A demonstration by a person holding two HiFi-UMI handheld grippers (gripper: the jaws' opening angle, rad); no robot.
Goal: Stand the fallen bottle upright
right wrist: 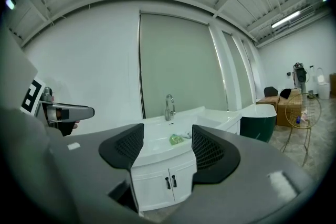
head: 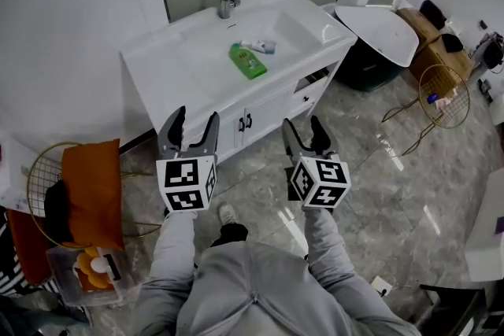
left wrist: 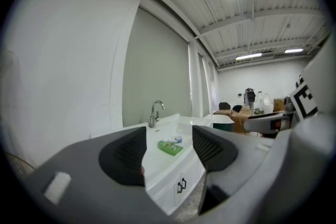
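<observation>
Bottle (head: 248, 61) lay flat on worktop (head: 177, 63). Left claw (head: 195, 122), right claw (head: 303, 128) both released, empty, well short of it. Best: close in, grip across body, tip upright slowly.

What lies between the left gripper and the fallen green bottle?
Only the bare white countertop and its front edge lie between the left gripper and the green bottle, as the head view shows.

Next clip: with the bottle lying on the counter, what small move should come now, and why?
Probably step closer and bring the right claw toward the green bottle. It lies on its side on the vanity top, while the right claw and the left claw hang open, empty and well short of it.
</observation>
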